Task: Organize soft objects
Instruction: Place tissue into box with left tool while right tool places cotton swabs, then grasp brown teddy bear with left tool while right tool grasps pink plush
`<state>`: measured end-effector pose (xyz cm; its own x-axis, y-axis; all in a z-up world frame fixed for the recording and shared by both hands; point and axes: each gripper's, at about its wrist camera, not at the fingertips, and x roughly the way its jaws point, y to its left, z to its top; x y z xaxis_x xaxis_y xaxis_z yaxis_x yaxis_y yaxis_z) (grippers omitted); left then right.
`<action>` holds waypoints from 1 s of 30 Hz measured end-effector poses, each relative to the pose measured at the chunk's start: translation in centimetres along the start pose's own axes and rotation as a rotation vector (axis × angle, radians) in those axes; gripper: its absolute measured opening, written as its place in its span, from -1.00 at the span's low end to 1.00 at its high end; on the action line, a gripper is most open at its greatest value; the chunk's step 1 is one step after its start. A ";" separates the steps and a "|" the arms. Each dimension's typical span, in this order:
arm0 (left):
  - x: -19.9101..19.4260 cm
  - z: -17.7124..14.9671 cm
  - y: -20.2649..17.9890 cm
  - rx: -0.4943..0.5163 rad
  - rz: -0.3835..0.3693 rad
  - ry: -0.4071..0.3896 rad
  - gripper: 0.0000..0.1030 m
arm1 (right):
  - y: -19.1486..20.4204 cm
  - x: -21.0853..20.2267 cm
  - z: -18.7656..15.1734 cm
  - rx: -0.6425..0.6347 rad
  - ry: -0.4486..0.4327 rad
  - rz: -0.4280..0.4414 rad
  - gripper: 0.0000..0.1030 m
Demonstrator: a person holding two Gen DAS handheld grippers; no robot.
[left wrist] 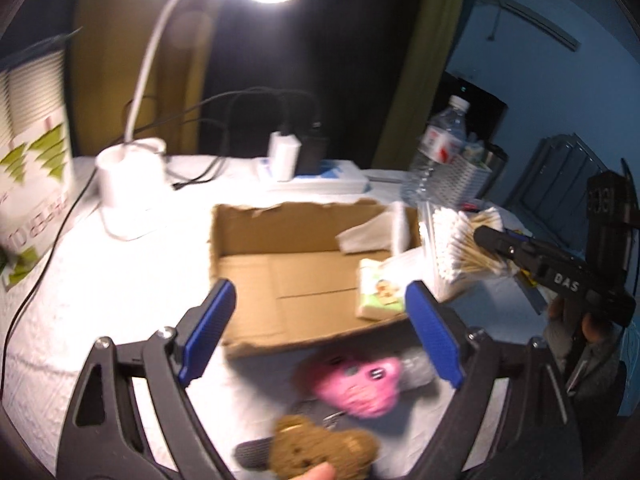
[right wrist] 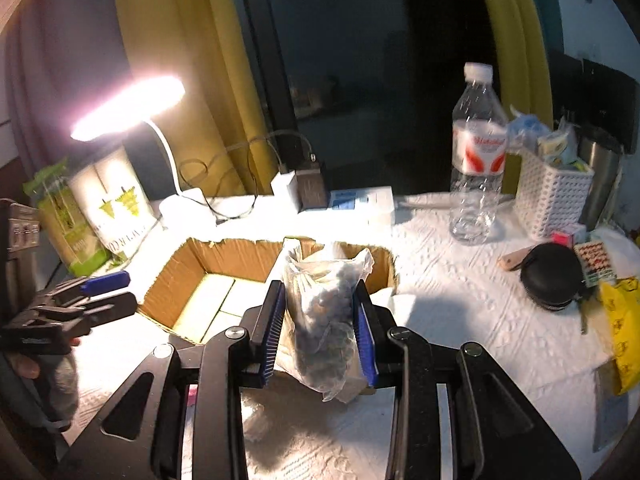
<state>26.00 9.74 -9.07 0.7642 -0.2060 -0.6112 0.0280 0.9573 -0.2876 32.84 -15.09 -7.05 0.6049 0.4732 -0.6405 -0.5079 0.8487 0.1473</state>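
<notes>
An open cardboard box (left wrist: 256, 272) lies on the white cloth; it also shows in the right wrist view (right wrist: 200, 264). In it are a white tissue (left wrist: 368, 234) and a small tissue pack (left wrist: 378, 290). My left gripper (left wrist: 320, 324) is open and empty above the box's near edge. Below it lie a pink plush toy (left wrist: 360, 384) and a brown teddy bear (left wrist: 316, 450). My right gripper (right wrist: 318, 326) is shut on a clear plastic bag of dark soft stuff (right wrist: 320, 320), held just in front of the box. The left gripper also shows in the right wrist view (right wrist: 76, 304).
A lit desk lamp (left wrist: 132, 176) stands at the back left beside a paper bag (left wrist: 32, 184). Chargers and cables (left wrist: 296, 152) lie behind the box. A water bottle (right wrist: 476, 152), a white basket (right wrist: 552, 196), cotton swabs (left wrist: 460, 244) and a black round case (right wrist: 554, 280) are to the right.
</notes>
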 end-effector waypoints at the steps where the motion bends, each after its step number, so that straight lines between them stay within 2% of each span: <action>1: -0.1 -0.2 0.7 -0.011 0.005 0.001 0.71 | 0.0 0.4 -0.1 0.004 0.009 -0.001 -0.31; 3: -0.2 -0.6 1.6 -0.025 0.009 0.004 0.71 | 0.2 1.4 -0.4 0.004 0.031 -0.003 -0.26; 4: -0.1 -0.8 2.0 -0.033 0.012 0.007 0.71 | 0.4 2.0 -0.5 -0.005 0.047 -0.018 -0.16; 5: -0.1 -1.0 2.3 -0.038 0.013 0.009 0.71 | 0.6 2.4 -0.7 -0.019 0.062 -0.044 0.16; 6: -0.2 -1.3 2.5 -0.042 0.013 0.010 0.71 | 0.9 2.5 -0.9 -0.027 0.057 -0.065 0.31; 9: -0.3 -2.0 3.0 -0.051 0.009 0.014 0.71 | 1.7 1.8 -1.5 -0.041 0.036 -0.076 0.32; 13: -0.6 -3.3 3.4 -0.067 -0.005 0.023 0.71 | 3.3 0.4 -2.4 -0.052 0.015 -0.029 0.32; 19: -0.4 -5.7 3.7 -0.137 -0.067 0.068 0.72 | 6.9 0.2 -4.3 -0.118 0.051 0.039 0.32; 30: -1.0 -9.2 2.0 -0.097 -0.102 0.129 0.72 | 8.0 1.5 -7.2 -0.102 0.132 0.028 0.32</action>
<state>19.37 9.97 -15.80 0.6714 -0.3315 -0.6628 0.0344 0.9073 -0.4190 25.26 -9.28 -12.19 0.5069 0.4559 -0.7316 -0.5875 0.8038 0.0937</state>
